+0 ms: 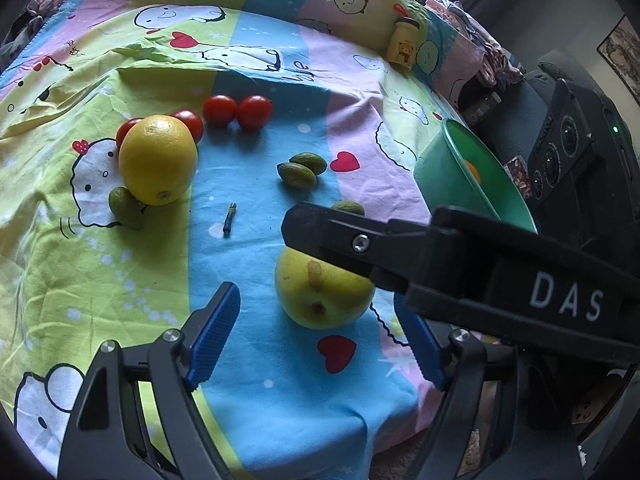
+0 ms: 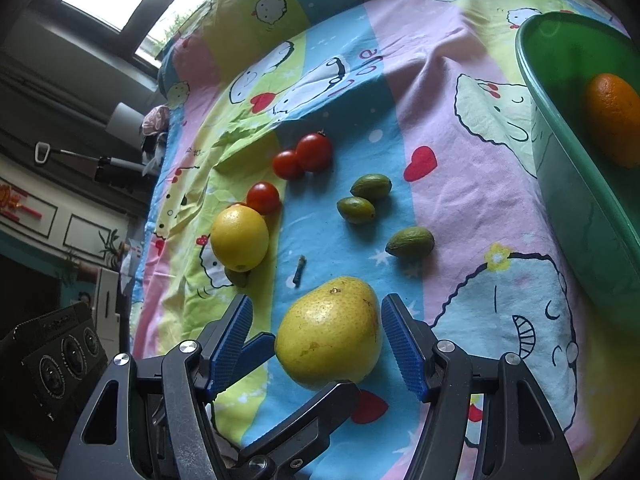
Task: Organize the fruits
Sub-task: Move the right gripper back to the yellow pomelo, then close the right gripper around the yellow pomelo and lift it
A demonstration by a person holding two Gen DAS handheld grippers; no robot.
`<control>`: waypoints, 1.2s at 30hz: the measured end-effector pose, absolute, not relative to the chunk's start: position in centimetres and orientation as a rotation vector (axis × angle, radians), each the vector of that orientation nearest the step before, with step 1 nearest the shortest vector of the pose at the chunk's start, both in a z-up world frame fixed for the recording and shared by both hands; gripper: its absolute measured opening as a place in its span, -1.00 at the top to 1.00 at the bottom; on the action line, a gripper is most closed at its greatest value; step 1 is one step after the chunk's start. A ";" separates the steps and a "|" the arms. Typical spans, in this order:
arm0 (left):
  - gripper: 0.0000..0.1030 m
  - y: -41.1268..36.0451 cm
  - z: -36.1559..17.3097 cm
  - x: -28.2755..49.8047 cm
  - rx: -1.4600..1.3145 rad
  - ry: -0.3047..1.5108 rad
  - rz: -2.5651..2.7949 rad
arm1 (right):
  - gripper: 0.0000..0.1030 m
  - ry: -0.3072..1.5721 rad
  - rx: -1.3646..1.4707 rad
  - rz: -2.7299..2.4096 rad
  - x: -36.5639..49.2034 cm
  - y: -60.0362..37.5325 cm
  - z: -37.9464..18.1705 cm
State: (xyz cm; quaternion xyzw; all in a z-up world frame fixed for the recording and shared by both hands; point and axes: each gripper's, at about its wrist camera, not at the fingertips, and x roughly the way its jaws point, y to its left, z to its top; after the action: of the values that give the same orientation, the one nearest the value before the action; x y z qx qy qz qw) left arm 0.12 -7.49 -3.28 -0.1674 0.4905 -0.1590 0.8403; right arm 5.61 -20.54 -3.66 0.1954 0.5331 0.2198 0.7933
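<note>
A big yellow-green pear (image 1: 320, 292) (image 2: 328, 332) lies on the cartoon-print cloth. My left gripper (image 1: 316, 300) stands open with its blue pads either side of the pear, a gap on both. My right gripper (image 2: 316, 304) is open around the same pear; its right pad is very near the skin and its left pad stands apart. The right gripper's black finger (image 1: 320, 232) crosses over the pear's far side. A green bowl (image 1: 440, 176) (image 2: 572, 200) at the right holds an orange (image 2: 612, 120).
On the cloth lie a yellow citrus fruit (image 1: 158, 160), several cherry tomatoes (image 1: 219, 110), small green oval fruits (image 1: 298, 175) and a twig (image 1: 229, 219). A yellow bottle (image 1: 404, 42) stands at the back. A black camera box (image 1: 568, 152) sits behind the bowl.
</note>
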 end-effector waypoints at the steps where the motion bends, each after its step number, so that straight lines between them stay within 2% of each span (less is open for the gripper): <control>1: -0.52 -7.5 -3.3 0.1 -0.355 1.038 -0.337 | -0.32 1.147 0.423 0.477 5.6 -20.6 -3.7; 17: -0.43 -7.9 -3.8 0.2 -0.351 1.050 -0.330 | -0.32 1.184 0.428 0.479 6.0 -20.8 -4.6; 28: -0.14 -8.1 -4.2 0.3 -0.363 1.059 -0.346 | -0.32 1.198 0.419 0.480 6.3 -20.6 -5.0; 36: -0.06 -8.3 -4.1 0.2 -0.371 1.056 -0.359 | -0.32 1.206 0.399 0.481 6.3 -20.3 -5.2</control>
State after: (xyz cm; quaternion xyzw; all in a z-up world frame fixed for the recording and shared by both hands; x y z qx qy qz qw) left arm 0.23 -8.29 -4.12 -0.1751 0.4983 -0.1693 0.8321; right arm 6.29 -20.29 -5.18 0.1846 0.5576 0.2225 0.7781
